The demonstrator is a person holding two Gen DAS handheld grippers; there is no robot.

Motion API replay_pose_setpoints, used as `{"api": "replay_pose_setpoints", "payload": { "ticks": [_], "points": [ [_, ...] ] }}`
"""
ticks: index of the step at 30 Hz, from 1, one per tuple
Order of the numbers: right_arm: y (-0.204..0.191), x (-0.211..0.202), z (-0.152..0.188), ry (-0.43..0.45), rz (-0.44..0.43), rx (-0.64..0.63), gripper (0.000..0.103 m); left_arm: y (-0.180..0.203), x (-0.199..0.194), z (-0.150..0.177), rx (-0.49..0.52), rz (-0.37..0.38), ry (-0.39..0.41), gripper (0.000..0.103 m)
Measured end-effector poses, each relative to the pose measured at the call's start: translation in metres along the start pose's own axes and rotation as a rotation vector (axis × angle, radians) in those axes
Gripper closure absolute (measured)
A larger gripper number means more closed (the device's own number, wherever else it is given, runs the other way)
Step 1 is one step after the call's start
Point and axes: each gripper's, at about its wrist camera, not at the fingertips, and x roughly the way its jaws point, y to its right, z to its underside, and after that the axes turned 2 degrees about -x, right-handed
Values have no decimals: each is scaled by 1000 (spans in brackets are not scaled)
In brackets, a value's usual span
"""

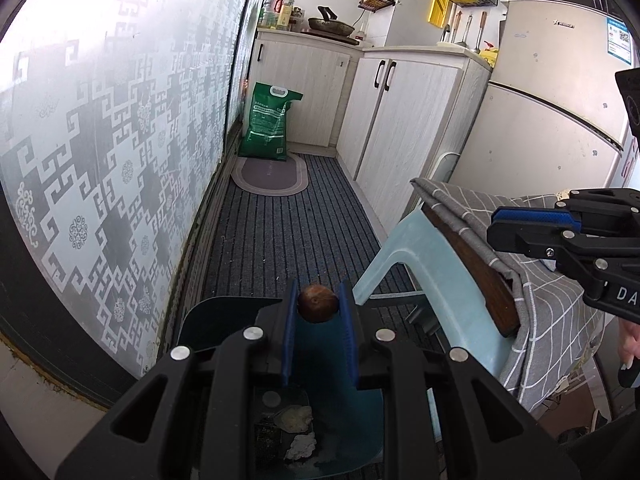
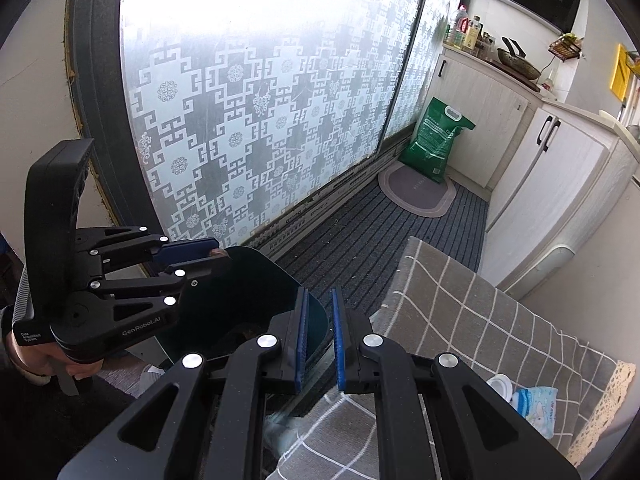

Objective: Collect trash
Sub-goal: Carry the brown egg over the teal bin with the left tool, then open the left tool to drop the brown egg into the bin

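My left gripper [image 1: 318,300] is shut on a small round brown piece of trash [image 1: 317,303], pinched between its blue pads. It hangs over a dark teal bin [image 1: 352,420] on the floor, which holds crumpled paper scraps [image 1: 297,418]. In the right wrist view the left gripper [image 2: 214,251] reaches in from the left above the bin [image 2: 248,292], with the brown piece [image 2: 220,253] at its tips. My right gripper [image 2: 320,316] is shut with only a thin slit between its pads and nothing in them, over the bin's near edge and the table corner. It also shows at the right as the right gripper [image 1: 494,226].
A table with a grey checked cloth [image 2: 480,320] stands to the right, bearing a tissue pack [image 2: 536,404] and a white lid [image 2: 500,384]. A light blue plastic stool [image 1: 424,280] is beside the bin. A green sack [image 1: 268,124], an oval mat [image 1: 270,172], white cabinets [image 1: 400,120] and a fridge [image 1: 552,112] line the far end.
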Motion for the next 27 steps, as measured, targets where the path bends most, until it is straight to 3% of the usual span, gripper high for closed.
{"api": "replay_pose_setpoints", "payload": {
  "ticks": [17, 27],
  "points": [
    [-32, 45, -1, -76, -74, -39, 92, -20, 32, 29, 14, -56, -157, 81],
    [-36, 70, 3, -129, -134, 9, 92, -28, 50, 51, 41, -98, -251, 79]
  ]
}}
